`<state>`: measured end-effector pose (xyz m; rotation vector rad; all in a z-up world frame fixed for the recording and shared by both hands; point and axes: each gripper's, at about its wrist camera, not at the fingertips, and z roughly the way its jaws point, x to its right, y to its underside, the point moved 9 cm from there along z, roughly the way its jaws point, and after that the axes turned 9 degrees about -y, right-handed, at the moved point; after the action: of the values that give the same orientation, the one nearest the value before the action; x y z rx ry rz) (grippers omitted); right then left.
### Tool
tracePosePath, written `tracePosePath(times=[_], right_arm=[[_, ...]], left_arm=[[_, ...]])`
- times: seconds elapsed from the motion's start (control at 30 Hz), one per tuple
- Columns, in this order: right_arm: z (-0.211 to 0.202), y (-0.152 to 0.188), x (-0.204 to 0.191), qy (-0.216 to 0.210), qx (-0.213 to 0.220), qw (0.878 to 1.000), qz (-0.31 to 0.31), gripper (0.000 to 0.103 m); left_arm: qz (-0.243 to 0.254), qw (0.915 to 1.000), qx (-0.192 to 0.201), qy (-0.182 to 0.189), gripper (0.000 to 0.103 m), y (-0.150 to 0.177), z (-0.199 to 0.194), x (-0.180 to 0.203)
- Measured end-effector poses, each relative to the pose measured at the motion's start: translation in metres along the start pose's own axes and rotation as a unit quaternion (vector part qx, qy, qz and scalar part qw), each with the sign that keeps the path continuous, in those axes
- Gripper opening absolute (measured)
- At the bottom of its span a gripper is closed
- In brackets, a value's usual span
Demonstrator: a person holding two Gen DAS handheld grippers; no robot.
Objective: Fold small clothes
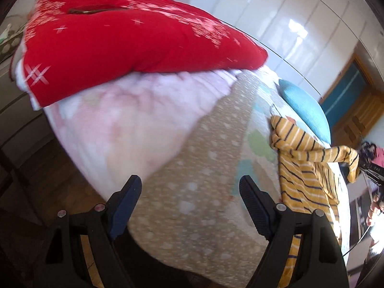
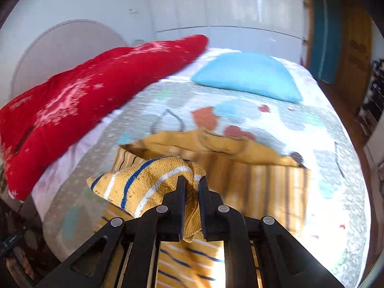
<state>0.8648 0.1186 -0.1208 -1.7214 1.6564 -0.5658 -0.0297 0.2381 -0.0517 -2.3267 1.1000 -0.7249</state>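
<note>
A small yellow sweater [image 1: 304,168] with white and dark blue stripes lies on the bed, at the right of the left wrist view. My left gripper [image 1: 189,187] is open and empty, above the bedspread to the left of the sweater. My right gripper [image 2: 192,180] is shut on a sleeve of the sweater [image 2: 148,182] and holds it lifted over the sweater's body [image 2: 252,175]. In the left wrist view the lifted sleeve [image 1: 336,154] stretches right toward the right gripper [image 1: 367,165].
A thick red quilt [image 1: 124,43] with white snowflakes lies folded at the head of the bed and also shows in the right wrist view [image 2: 72,105]. A blue pillow [image 2: 249,76] lies beyond the sweater. White wardrobe doors [image 1: 288,24] and wooden floor [image 1: 43,168] surround the patterned bedspread [image 2: 336,168].
</note>
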Motion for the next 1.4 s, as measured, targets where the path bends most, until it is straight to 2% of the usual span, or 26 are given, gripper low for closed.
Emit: tracePosePath(times=[0.03,0.07,0.1,0.13,0.17,0.2,0.27,0.3,0.43,0.53,0.7,0.83,0.87,0.93,0.97,1.0,1.13,1.27,1.33,1.4], right_arm=[[0.002,0.008,0.03,0.028,-0.017,0.999,0.009,0.015],[0.002,0.015,0.06,0.073,-0.03,0.997,0.017,0.02],[-0.002,0.023,0.089,0.127,-0.036,0.991,0.026,0.022],[-0.007,0.03,0.109,0.156,-0.035,0.987,0.035,0.022],[-0.014,0.035,0.124,0.153,-0.03,0.987,0.048,0.025],[-0.02,0.039,0.133,0.139,-0.021,0.988,0.065,0.034],[-0.033,0.044,0.142,0.108,0.002,0.99,0.091,0.044],[-0.035,0.045,0.14,0.095,0.008,0.991,0.092,0.045],[-0.014,0.045,0.108,0.056,-0.007,0.997,0.056,0.049],[0.016,0.047,0.085,0.027,-0.024,0.999,0.029,0.057],[0.07,0.053,0.076,0.042,-0.068,0.997,-0.004,0.059],[0.103,0.065,0.081,0.065,-0.106,0.992,-0.024,0.059],[0.106,0.067,0.081,0.061,-0.107,0.992,-0.029,0.055],[0.106,0.068,0.076,0.037,-0.105,0.993,-0.03,0.028],[0.104,0.068,0.075,0.026,-0.105,0.994,-0.025,0.011],[0.101,0.067,0.074,0.023,-0.102,0.994,-0.021,0.008],[0.085,0.052,0.073,0.036,-0.07,0.997,-0.025,0.004],[0.075,0.028,0.092,0.089,-0.037,0.995,-0.017,0.004],[0.079,0.02,0.108,0.131,-0.034,0.991,-0.013,0.005],[0.09,0.022,0.122,0.139,-0.056,0.989,-0.002,0.009]], left_arm=[[0.008,1.0,-0.003,0.004,0.083,0.002,0.002,0.01],[0.017,0.9998,-0.006,0.009,0.083,0.003,0.003,0.019],[0.029,0.9994,-0.009,0.015,0.083,0.005,0.004,0.033],[0.041,0.999,-0.009,0.018,0.083,0.006,0.004,0.043],[0.053,0.9983,-0.008,0.021,0.083,0.007,0.003,0.052],[0.071,0.9972,-0.006,0.022,0.083,0.008,0.003,0.066],[0.096,0.9951,-0.005,0.023,0.083,0.009,0.005,0.084],[0.108,0.9938,-0.005,0.026,0.083,0.01,0.007,0.095],[0.146,0.988,-0.011,0.05,0.083,0.017,0.012,0.14],[0.169,0.9831,-0.016,0.069,0.083,0.027,0.012,0.168],[0.203,0.9759,-0.024,0.076,0.083,0.045,0.018,0.19],[0.207,0.9751,-0.033,0.073,0.083,0.052,0.021,0.187],[0.207,0.9752,-0.035,0.071,0.083,0.053,0.022,0.184],[0.207,0.9756,-0.039,0.063,0.083,0.054,0.028,0.178],[0.205,0.9761,-0.042,0.059,0.083,0.054,0.031,0.175],[0.2,0.977,-0.047,0.057,0.083,0.055,0.034,0.172],[0.186,0.979,-0.055,0.061,0.083,0.055,0.038,0.169],[0.195,0.9775,-0.051,0.064,0.083,0.056,0.037,0.174],[0.199,0.9764,-0.05,0.065,0.083,0.057,0.036,0.178],[0.202,0.9757,-0.05,0.067,0.083,0.059,0.035,0.18]])
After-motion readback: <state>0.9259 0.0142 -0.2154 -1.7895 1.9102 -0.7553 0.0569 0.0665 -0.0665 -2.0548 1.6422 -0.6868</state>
